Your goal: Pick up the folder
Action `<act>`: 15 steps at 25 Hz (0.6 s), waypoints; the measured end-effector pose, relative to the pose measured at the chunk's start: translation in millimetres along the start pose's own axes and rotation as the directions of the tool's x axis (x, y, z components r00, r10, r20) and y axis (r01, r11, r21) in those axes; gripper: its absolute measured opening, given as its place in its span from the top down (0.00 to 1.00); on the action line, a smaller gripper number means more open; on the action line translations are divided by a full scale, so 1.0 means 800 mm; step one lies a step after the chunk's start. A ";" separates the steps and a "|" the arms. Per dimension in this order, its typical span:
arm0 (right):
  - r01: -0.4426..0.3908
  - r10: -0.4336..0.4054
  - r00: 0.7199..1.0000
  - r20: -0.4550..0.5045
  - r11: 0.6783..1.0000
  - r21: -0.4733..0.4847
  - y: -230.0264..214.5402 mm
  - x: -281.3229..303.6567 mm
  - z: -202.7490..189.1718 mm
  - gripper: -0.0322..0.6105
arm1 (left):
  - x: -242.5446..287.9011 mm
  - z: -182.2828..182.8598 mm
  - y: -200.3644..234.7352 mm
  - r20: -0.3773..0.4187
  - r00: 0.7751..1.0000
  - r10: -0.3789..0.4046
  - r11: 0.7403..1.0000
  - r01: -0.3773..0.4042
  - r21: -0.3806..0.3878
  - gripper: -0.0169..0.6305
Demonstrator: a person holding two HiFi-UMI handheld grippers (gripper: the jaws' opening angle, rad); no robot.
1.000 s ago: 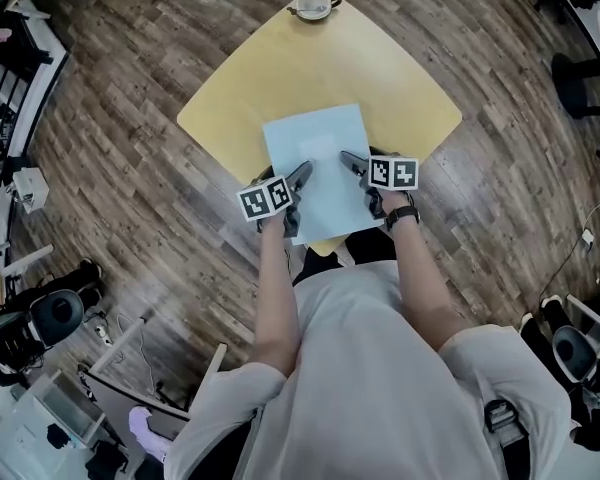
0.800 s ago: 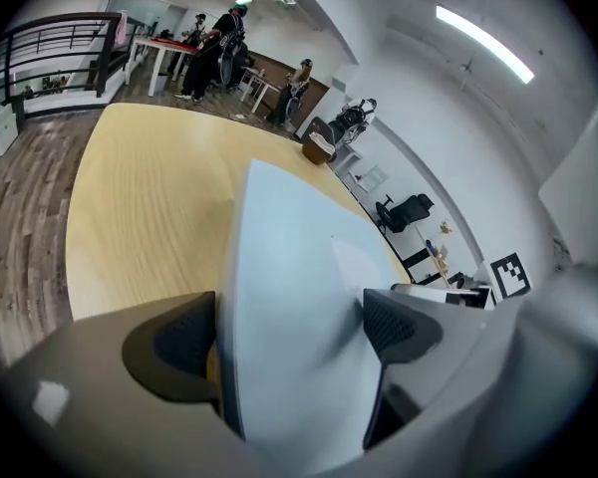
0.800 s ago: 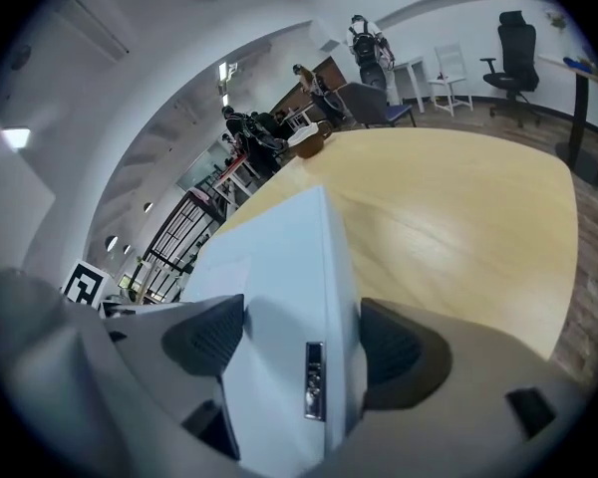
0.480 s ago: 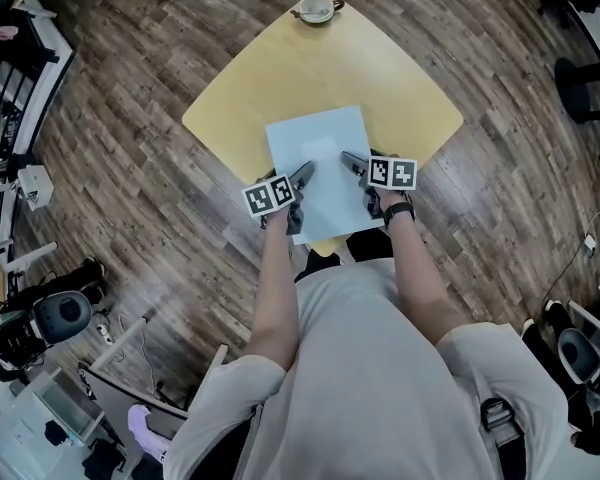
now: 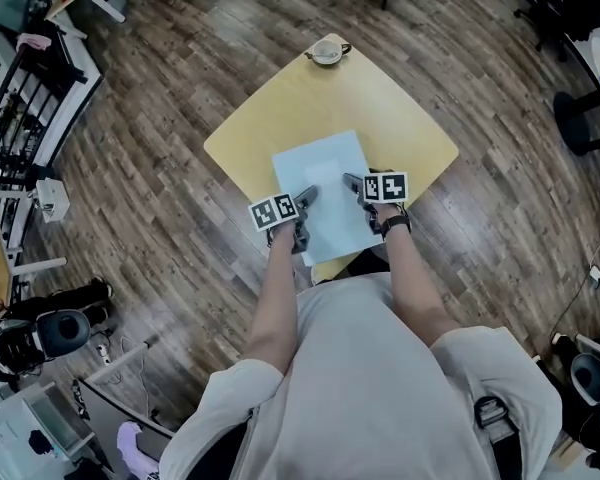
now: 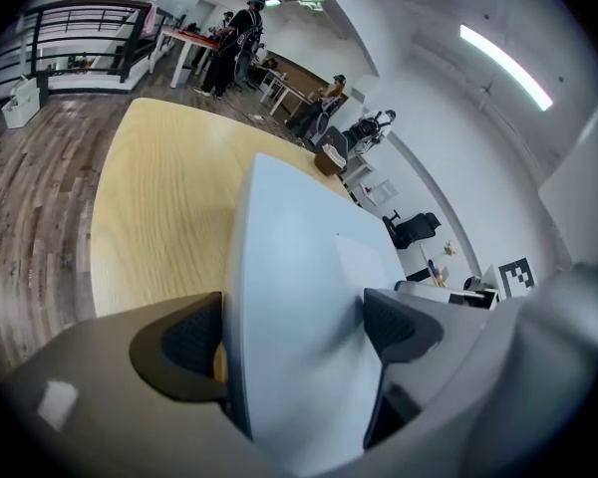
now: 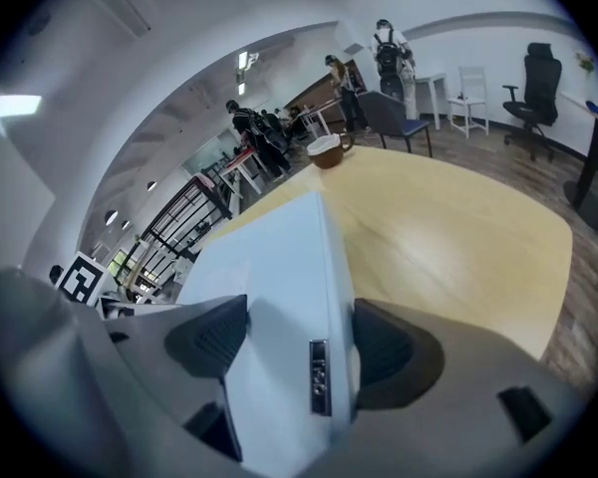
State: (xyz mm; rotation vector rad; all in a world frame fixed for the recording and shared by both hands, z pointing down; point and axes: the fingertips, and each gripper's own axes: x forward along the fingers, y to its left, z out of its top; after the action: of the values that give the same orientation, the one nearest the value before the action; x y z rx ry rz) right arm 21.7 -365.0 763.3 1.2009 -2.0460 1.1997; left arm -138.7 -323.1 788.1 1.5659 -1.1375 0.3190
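Note:
The pale blue folder (image 5: 325,193) lies on the near part of the yellow table (image 5: 390,108), its near edge sticking out past the table's corner. My left gripper (image 5: 302,204) is shut on the folder's near left edge, my right gripper (image 5: 357,186) on its near right edge. In the left gripper view the folder (image 6: 299,267) fills the gap between the dark pads (image 6: 179,342) and rises off the table (image 6: 169,197). The right gripper view shows the folder (image 7: 279,267), with a small dark tab on its side, clamped between the pads (image 7: 384,342).
A cup (image 5: 327,53) stands at the table's far corner, also seen in the right gripper view as the cup (image 7: 326,150). Wood floor surrounds the table. Several people stand at desks far behind. A black office chair (image 7: 538,78) and a railing (image 6: 80,28) stand off to the sides.
The head camera has risen, so the table looks smaller and farther away. Both grippers keep the same hold on the folder's near edge.

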 end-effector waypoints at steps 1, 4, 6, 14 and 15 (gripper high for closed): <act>-0.006 0.006 1.000 0.011 1.000 -0.023 0.005 -0.003 0.009 0.42 | -0.005 0.006 -0.004 0.017 1.000 -0.003 1.000 0.003 0.002 0.28; -0.026 0.028 0.998 0.054 0.999 -0.047 0.017 -0.014 0.033 0.42 | -0.021 0.029 -0.018 0.060 0.998 -0.004 0.999 0.002 0.039 0.28; -0.045 0.048 0.995 0.082 0.998 -0.043 0.027 -0.020 0.045 0.42 | -0.034 0.047 -0.026 0.087 0.996 0.002 0.996 -0.010 0.086 0.29; -0.099 0.126 0.970 0.208 0.986 -0.136 0.075 -0.056 0.126 0.42 | -0.094 0.129 -0.073 0.241 0.970 -0.015 0.969 -0.045 0.241 0.29; -0.101 0.134 0.965 0.226 0.983 -0.153 0.083 -0.062 0.137 0.42 | -0.102 0.138 -0.079 0.262 0.965 -0.021 0.967 -0.047 0.250 0.30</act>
State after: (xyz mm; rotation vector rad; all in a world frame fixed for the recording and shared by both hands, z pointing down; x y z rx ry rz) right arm -7.6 -422.2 642.1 1.2179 -2.3637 0.9836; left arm -169.1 -384.7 653.1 1.8686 -1.3540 0.2795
